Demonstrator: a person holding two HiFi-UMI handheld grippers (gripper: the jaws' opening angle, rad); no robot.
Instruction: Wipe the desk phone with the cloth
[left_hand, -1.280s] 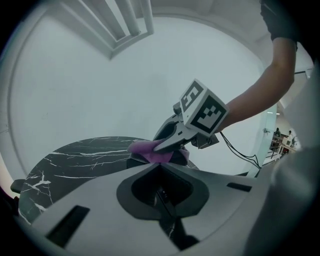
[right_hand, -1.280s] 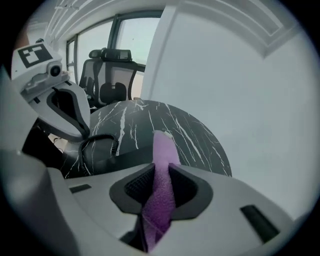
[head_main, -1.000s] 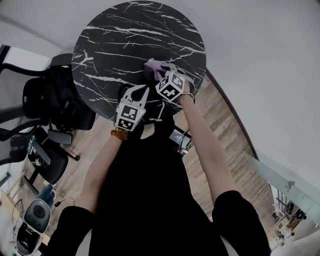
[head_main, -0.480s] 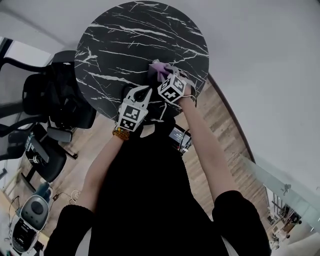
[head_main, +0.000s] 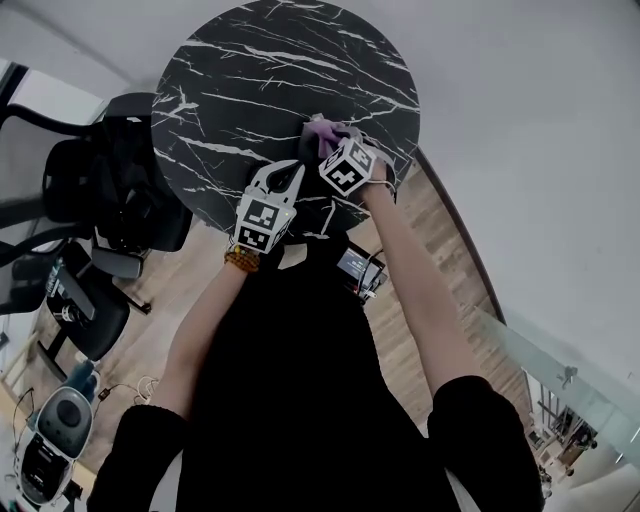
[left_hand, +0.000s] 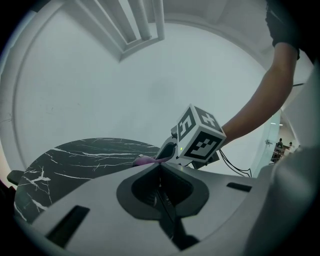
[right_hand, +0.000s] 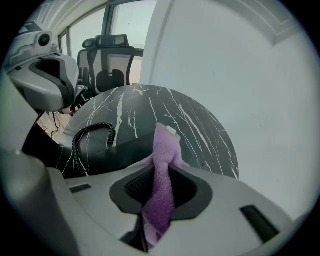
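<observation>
A black desk phone (right_hand: 112, 152) with a coiled cord (right_hand: 91, 133) lies near the front edge of the round black marble table (head_main: 250, 70). My right gripper (right_hand: 162, 167) is shut on a purple cloth (right_hand: 164, 145), which sticks out over the phone's top. In the head view that cloth (head_main: 320, 131) sits on the dark phone (head_main: 303, 150), just ahead of the right gripper (head_main: 327, 142). My left gripper (head_main: 288, 172) hovers beside it to the left, over the table's near edge. In the left gripper view its jaws (left_hand: 160, 167) are closed with nothing between them.
Black office chairs (head_main: 95, 200) stand left of the table on the wooden floor (head_main: 440, 250). A small dark device (head_main: 358, 270) sits below the table's edge. A white wall (right_hand: 240, 75) rises behind the table. A round grey appliance (head_main: 58, 425) is at lower left.
Both grippers have shifted slightly farther onto the table. The right gripper has slid the cloth a little way along the phone. The left gripper stays shut and empty.
</observation>
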